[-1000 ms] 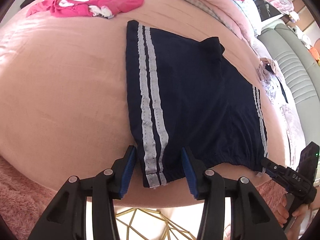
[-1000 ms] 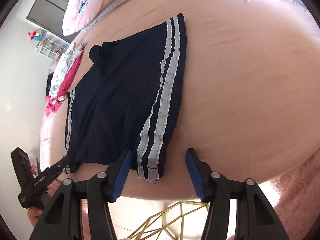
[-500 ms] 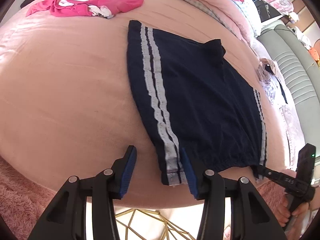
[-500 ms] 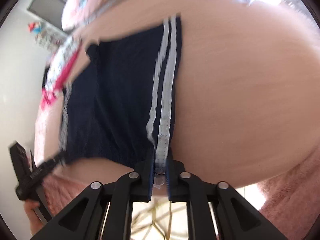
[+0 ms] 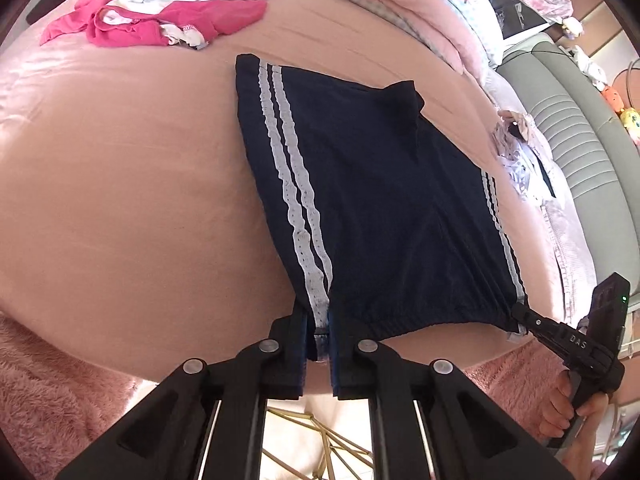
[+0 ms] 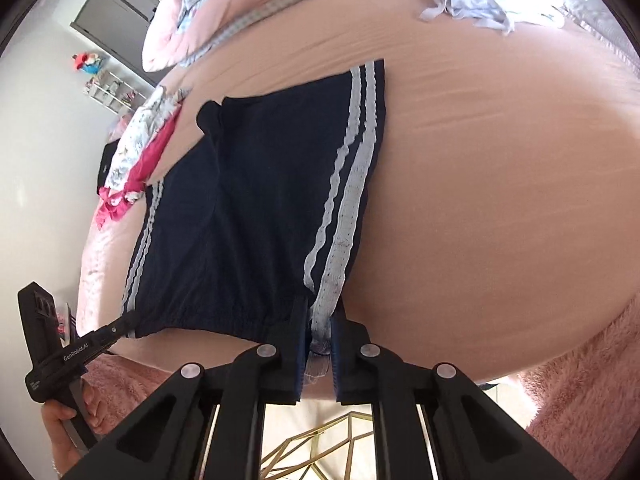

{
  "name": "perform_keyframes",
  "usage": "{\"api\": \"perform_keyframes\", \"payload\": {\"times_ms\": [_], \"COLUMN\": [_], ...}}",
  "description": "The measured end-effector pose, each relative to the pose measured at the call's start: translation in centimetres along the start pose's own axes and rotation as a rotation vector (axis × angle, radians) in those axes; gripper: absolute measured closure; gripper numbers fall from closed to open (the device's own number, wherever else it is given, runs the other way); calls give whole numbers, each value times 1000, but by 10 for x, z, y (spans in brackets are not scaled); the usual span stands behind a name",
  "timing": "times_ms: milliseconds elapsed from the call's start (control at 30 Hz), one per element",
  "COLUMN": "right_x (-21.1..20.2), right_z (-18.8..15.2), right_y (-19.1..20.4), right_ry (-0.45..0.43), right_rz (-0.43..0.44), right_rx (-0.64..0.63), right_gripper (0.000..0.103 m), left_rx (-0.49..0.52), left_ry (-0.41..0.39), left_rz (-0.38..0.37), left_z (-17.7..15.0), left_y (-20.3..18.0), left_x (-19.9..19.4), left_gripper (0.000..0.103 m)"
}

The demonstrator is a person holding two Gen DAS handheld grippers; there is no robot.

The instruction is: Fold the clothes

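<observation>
Navy shorts (image 5: 380, 200) with white side stripes lie flat on the pink bed (image 5: 120, 180), waistband toward me. My left gripper (image 5: 319, 320) has its jaws closing, and the pads press on the striped waistband corner on the left. My right gripper (image 6: 320, 320) is likewise closing, pinching the striped corner at the other end of the waistband. Each gripper shows in the other's view: the right gripper (image 5: 520, 314) at the far waistband corner with a hand on its handle, the left gripper (image 6: 128, 320) the same. The waistband between them is slightly lifted off the sheet.
A heap of pink and white clothes (image 5: 160, 12) lies at the far left of the bed, a rumpled quilt (image 5: 420, 0) behind the shorts, more white clothes (image 6: 472, 0) far right. A grey padded seat (image 5: 580, 128) flanks the bed. Pink fluffy rug (image 5: 40, 380) and a gold wire frame (image 5: 320, 440) sit below.
Both grippers stood open around the waistband corners. The right one closed on its corner first, then the left one closed on its own. The waistband edge has lifted a little.
</observation>
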State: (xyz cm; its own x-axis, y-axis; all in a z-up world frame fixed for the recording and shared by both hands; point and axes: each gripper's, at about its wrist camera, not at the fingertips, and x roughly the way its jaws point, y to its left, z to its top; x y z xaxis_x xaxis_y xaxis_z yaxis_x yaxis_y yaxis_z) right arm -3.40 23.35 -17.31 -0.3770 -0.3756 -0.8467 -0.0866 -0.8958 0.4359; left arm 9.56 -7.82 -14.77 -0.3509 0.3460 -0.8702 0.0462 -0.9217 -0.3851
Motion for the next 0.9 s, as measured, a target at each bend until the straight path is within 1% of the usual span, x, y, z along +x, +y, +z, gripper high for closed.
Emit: {"api": "perform_keyframes", "payload": {"times_ms": [33, 67, 100, 133, 167, 200, 233, 267, 300, 333, 367, 400, 467, 500, 567, 633, 700, 767, 800, 900], "right_x": [2, 5, 11, 22, 30, 29, 25, 20, 12, 1, -10, -21, -35, -35, -25, -8, 9, 27, 40, 86], "right_z": [0, 0, 0, 0, -1, 0, 2, 4, 7, 9, 10, 12, 19, 25, 40, 62, 85, 109, 122, 157], "right_y": [-3, -3, -4, -6, -8, -9, -7, -6, -4, -1, 2, 5, 14, 21, 34, 49, 63, 76, 79, 81], "right_ry": [10, 20, 43, 82, 97, 85, 74, 62, 35, -9, -54, -102, -187, -197, -181, -150, -120, -91, -73, -2], "right_rz": [-5, -20, -43, -71, -76, -70, -69, -68, -83, -113, -141, -182, -264, -288, -313, -302, -268, -241, -239, -225], "right_rx": [1, 3, 2, 3, 14, 25, 33, 40, 33, 11, -10, -32, -97, -158, -242, -306, -364, -421, -438, -451], "right_gripper": [94, 94, 92, 88, 88, 88, 85, 80, 69, 66, 66, 66, 66, 66, 67, 67, 67, 67, 67, 67], "left_rx": [9, 9, 4, -18, -38, -52, -58, -56, -49, -46, -43, -22, 51, 99, 198, 297, 378, 402, 411, 419], "left_ry": [18, 47, 74, 96, 112, 103, 86, 61, 30, -6, -52, -94, -158, -161, -159, -137, -97, -35, -12, 40], "left_rz": [7, 21, 30, 28, 23, 17, 35, 75, 118, 154, 177, 183, 175, 158, 122, 108, 88, 60, 60, 89], "left_z": [-1, 2, 4, 5, 7, 9, 11, 13, 16, 20, 25, 31, 48, 58, 82, 107, 126, 153, 158, 172], "left_y": [1, 0, 1, 5, 9, 11, 12, 13, 13, 14, 14, 11, 1, -7, -26, -48, -69, -83, -87, -91], "left_x": [3, 12, 21, 28, 32, 29, 24, 17, 10, 2, -7, -13, -19, -15, -2, 18, 42, 74, 85, 117], "left_gripper": [96, 94, 93, 93, 93, 90, 86, 72, 53, 48, 48, 48, 48, 50, 55, 58, 65, 68, 70, 72]}}
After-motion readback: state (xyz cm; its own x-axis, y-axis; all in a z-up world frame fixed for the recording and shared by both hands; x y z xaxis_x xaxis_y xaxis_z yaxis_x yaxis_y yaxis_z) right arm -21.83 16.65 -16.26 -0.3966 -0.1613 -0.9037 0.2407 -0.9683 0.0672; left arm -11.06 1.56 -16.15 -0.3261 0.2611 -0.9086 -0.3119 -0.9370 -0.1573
